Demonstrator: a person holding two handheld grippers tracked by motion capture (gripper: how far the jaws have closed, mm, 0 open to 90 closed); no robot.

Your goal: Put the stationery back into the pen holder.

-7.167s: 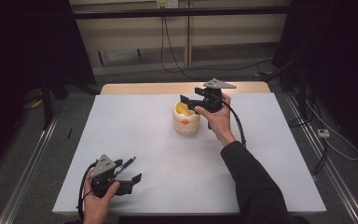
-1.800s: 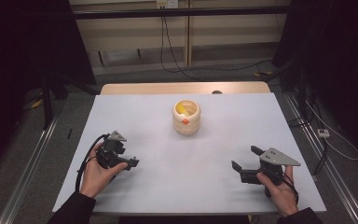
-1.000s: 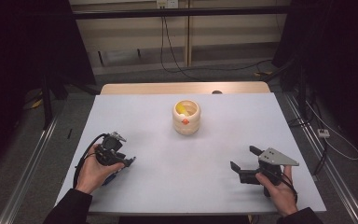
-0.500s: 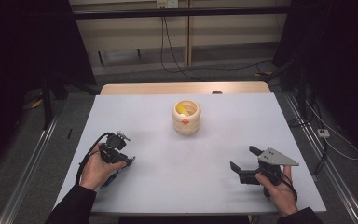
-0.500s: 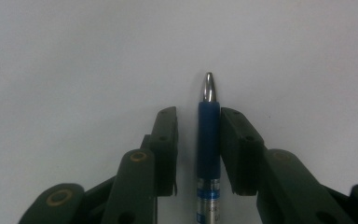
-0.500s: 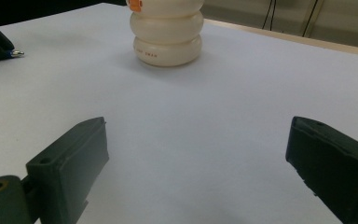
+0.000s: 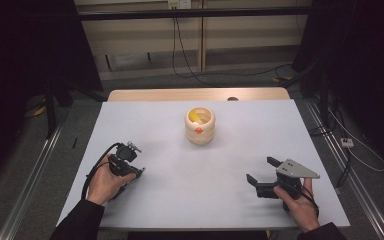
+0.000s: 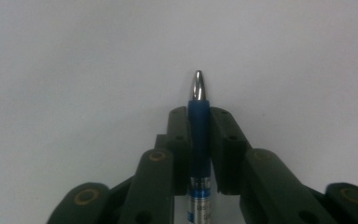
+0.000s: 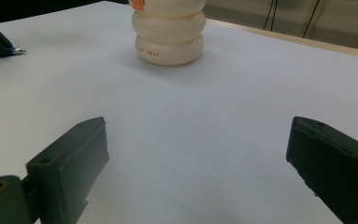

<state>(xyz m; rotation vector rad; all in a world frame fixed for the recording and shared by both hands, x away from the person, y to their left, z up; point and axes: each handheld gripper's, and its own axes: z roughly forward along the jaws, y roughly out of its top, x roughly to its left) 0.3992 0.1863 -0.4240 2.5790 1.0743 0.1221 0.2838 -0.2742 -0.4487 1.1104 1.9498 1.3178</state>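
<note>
A blue pen with a silver tip lies lengthwise between the jaws of my left gripper, over the white table. Those jaws have just been closing and now press on the pen's barrel. In the high view the left gripper sits at the front left, held low in a hand. My right gripper rests at the front right, open, nothing between its jaws. A cream ribbed pot with a yellow item inside stands mid-table, apart from both.
The white table has a wooden strip along its far edge. Cables run over the floor behind and to the right. In the right gripper view the pot stands ahead and the pen's tip shows at far left.
Seven seconds ago the right gripper was at the pot; it now rests at the front right. The left hand has shifted only slightly over the last second. The right hand kept still.
</note>
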